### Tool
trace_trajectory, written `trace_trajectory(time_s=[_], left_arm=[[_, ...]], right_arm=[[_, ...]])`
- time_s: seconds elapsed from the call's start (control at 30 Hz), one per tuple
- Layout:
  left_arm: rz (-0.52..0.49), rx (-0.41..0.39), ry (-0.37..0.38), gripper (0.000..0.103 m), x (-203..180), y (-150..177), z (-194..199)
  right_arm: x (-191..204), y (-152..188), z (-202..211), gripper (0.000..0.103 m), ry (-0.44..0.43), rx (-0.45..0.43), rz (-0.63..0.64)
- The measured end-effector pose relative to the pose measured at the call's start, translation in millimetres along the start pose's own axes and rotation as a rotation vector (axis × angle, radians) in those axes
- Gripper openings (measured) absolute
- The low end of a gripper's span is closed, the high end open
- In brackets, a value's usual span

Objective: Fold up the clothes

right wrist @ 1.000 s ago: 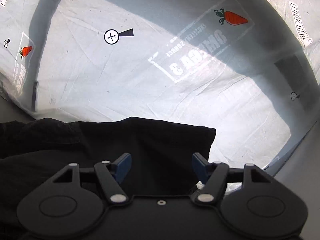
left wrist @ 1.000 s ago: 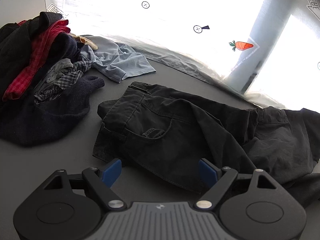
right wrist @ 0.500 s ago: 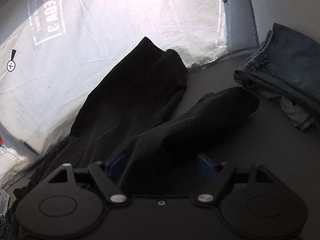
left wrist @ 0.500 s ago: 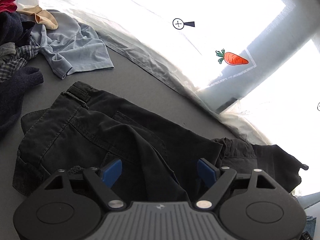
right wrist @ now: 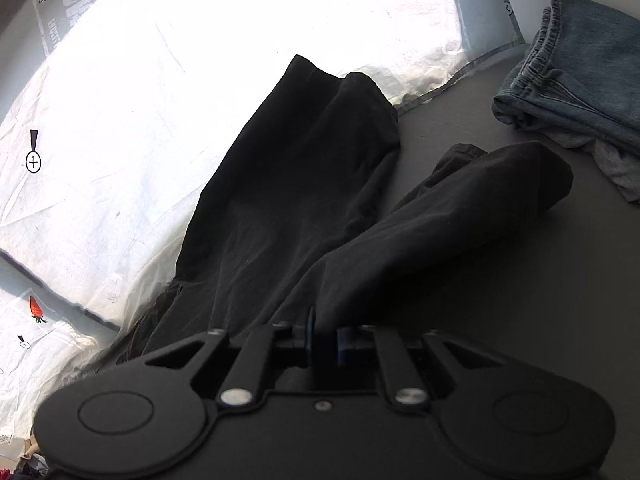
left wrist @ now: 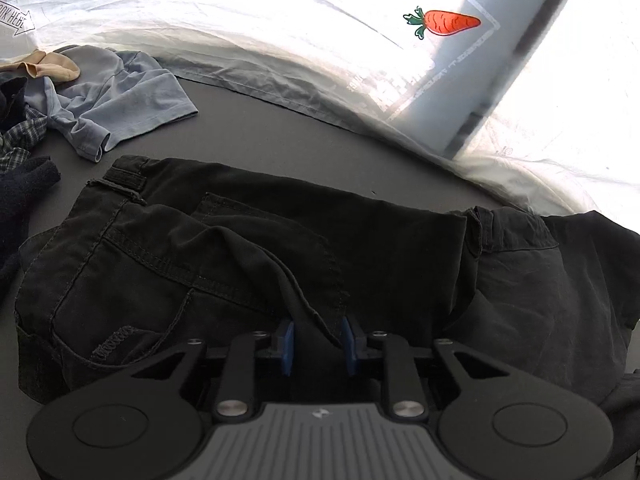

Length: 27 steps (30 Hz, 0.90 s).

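Observation:
A pair of black trousers (left wrist: 248, 240) lies spread on the dark grey table (left wrist: 280, 136), waistband at the left, legs running right. My left gripper (left wrist: 317, 346) is shut on a raised fold of the trousers near the seat. In the right wrist view the two black legs (right wrist: 288, 200) stretch away, one onto the white sheet, one across the table. My right gripper (right wrist: 323, 346) is shut on the near edge of the nearer leg (right wrist: 460, 216).
A light blue shirt (left wrist: 120, 96) and a pile of dark and checked clothes (left wrist: 16, 152) lie at the left. Folded blue jeans (right wrist: 576, 68) sit at the far right. A white printed sheet (right wrist: 160, 100) borders the table's far edge.
Both grippers were open above the trousers half a second ago. Both have closed on the black fabric, the left on a fold near the seat, the right on a leg.

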<state>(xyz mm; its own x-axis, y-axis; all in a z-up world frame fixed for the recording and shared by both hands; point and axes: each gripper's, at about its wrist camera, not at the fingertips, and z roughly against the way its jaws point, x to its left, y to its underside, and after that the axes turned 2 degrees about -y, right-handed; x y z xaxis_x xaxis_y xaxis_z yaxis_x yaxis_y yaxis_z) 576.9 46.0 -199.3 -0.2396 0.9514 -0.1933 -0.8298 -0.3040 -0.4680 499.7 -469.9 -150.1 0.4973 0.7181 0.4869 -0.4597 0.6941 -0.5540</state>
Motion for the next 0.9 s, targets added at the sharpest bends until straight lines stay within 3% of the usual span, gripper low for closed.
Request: trace_trajectory(time_s=[0.2,0.33,0.43,0.53,0.57,0.6,0.63,0.67,0.73,0.83,0.9], left_arm=[[0.137,-0.078,0.022,0.008,54,38,84],[0.229,-0.107,0.060,0.008,93,95,156],[0.265,-0.066,0.058,0.009,121,152,192],[0.337,0.039,0.064,0.012,153,205,194],[0.360,0.076,0.058,0.016,161,218,192],[0.379,0.120,0.035,0.016,168,226,190],[0.392,0.142,0.005,0.014,176,233,190],[0.400,0.141,-0.022,0.014,184,236,194],[0.411,0.095,-0.042,0.017,200,239,206],[0.403,0.030,-0.064,0.037,219,237,215],[0.387,0.001,-0.071,0.044,231,234,212]], right_arm=[[3,8,74,0.006,-0.028,-0.076,0.074],[7,15,142,0.005,-0.029,-0.141,0.163],[7,20,189,0.005,-0.041,-0.187,0.197],[1,31,206,0.007,0.017,-0.135,0.267],[-3,38,199,0.014,0.073,-0.081,0.301],[-8,46,191,0.029,0.133,-0.029,0.328],[-15,56,182,0.037,0.210,0.016,0.337],[-21,66,174,0.046,0.272,0.056,0.342],[-33,88,170,0.045,0.282,0.106,0.329],[-44,112,173,0.049,0.234,0.148,0.239],[-46,124,175,0.051,0.204,0.164,0.201]])
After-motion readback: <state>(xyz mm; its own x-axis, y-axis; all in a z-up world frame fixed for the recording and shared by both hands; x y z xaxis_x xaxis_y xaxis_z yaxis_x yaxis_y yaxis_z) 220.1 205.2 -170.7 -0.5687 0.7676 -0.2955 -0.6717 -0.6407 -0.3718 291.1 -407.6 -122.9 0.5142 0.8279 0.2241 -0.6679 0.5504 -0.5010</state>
